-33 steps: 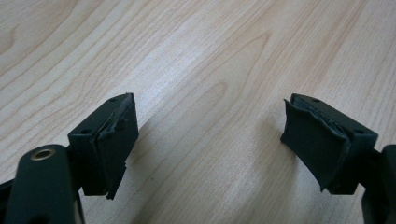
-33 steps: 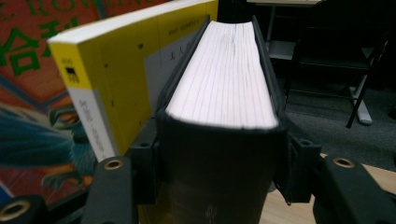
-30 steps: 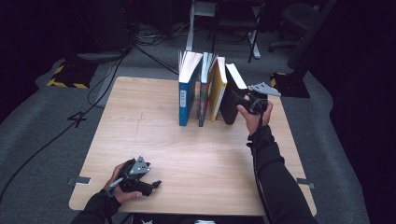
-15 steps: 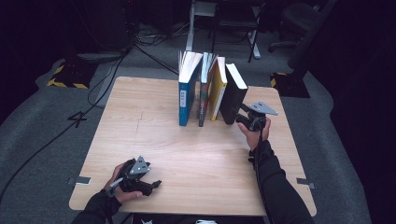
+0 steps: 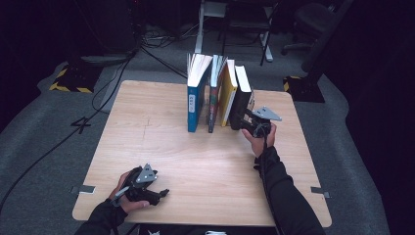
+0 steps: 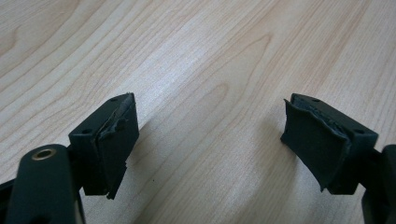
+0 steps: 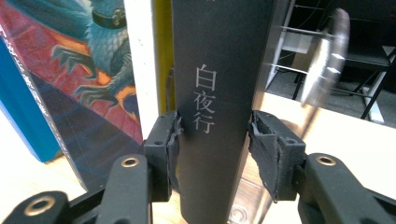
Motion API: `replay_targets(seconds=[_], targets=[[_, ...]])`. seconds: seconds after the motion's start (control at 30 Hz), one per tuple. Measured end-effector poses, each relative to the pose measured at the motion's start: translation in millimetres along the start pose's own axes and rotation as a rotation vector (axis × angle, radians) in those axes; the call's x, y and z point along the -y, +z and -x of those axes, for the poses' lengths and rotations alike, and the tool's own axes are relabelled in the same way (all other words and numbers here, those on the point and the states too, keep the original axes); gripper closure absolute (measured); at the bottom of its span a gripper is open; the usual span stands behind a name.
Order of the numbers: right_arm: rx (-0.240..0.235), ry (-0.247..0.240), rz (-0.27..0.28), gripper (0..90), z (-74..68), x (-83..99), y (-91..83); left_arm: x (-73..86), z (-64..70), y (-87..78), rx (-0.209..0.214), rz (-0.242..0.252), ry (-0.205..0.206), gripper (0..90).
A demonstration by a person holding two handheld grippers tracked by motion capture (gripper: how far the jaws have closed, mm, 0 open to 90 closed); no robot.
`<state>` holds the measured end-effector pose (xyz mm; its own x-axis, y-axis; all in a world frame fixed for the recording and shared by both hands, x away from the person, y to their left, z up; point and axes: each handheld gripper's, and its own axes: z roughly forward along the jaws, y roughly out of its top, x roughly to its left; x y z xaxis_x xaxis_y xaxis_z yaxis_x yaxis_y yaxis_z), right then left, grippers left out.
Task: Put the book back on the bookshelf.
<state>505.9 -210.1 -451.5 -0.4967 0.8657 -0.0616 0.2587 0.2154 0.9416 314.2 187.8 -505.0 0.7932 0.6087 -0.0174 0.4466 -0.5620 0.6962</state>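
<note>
upright, the black hardback book (image 7: 219, 93) near the table's far edge sits clamped spine-first in the right gripper (image 7: 212, 144); left gripper (image 6: 205, 140) gapes empty.

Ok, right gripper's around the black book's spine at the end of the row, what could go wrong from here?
The right gripper holds the black book low on its spine, so the book could tip if pulled. The yellow book leans against it and may topple once the support goes. The left gripper rests open, far from the row, too far to steady anything.
</note>
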Motion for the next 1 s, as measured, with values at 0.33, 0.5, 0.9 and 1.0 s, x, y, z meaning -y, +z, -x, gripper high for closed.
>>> replay_targets(seconds=[0.33,0.5,0.9,1.0], targets=[[0.027,0.009,0.003,53.9,-4.5,-2.5,8.4,0.0,0.1,0.0,-0.001,0.000,-0.001,18.5],[0.019,-0.001,-0.021,52.6,-1.2,-5.7,12.4,-0.4,-0.2,0.4,0.001,0.000,-0.002,18.5],[0.006,-0.018,-0.051,50.5,0.8,-12.6,5.4,-0.7,-1.0,0.6,0.004,-0.001,0.002,18.5],[-0.004,-0.044,-0.077,46.9,-0.9,-16.6,4.2,-0.7,-1.0,0.6,0.004,-0.001,0.002,18.5]])
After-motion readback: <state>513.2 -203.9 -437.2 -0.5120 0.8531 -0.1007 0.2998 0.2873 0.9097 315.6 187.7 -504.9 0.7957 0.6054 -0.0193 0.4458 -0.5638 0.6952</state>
